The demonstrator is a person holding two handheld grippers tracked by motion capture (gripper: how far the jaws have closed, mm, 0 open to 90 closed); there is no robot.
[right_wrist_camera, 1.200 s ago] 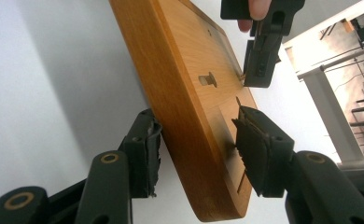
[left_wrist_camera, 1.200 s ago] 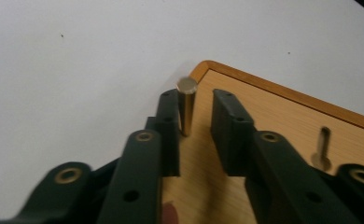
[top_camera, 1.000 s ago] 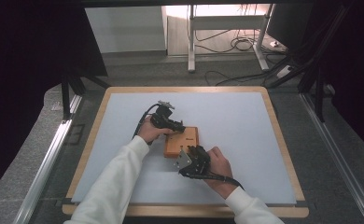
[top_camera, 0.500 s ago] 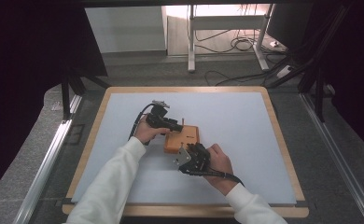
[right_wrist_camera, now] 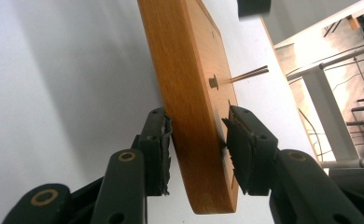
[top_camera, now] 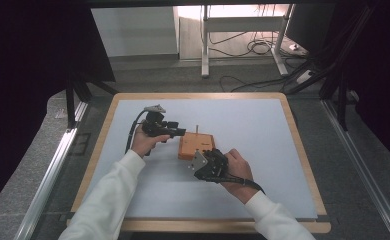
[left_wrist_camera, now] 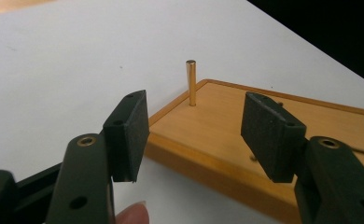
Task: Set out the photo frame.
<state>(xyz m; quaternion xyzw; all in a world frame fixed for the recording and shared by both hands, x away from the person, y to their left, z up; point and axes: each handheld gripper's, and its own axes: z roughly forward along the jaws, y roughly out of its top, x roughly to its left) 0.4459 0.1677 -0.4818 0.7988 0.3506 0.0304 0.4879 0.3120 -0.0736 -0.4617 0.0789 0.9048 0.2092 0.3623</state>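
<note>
A flat wooden block (top_camera: 197, 146) lies on the white mat, and a thin brass pin (top_camera: 197, 131) stands upright near its far-left corner. My left gripper (top_camera: 182, 132) hovers just left of the block, open, its jaws having just been opening with nothing between them. In the left gripper view the pin (left_wrist_camera: 191, 83) rises beyond the gap of the gripper (left_wrist_camera: 196, 135), above the block (left_wrist_camera: 227, 130). My right gripper (top_camera: 205, 154) has been closing on the block's near edge. In the right gripper view its pads clamp the block (right_wrist_camera: 189, 93) top and bottom at the gripper (right_wrist_camera: 196, 154), the pin (right_wrist_camera: 248, 74) farther along.
The white mat (top_camera: 253, 120) sits in a wooden frame (top_camera: 303, 165). Metal rails (top_camera: 53, 170) run along both sides of the table. Desk legs and cables (top_camera: 253, 47) lie on the floor beyond the far edge.
My left gripper has drawn back to the left off the block and its jaws have spread. The pin now stands free. The right hand has stayed at the block's near edge.
</note>
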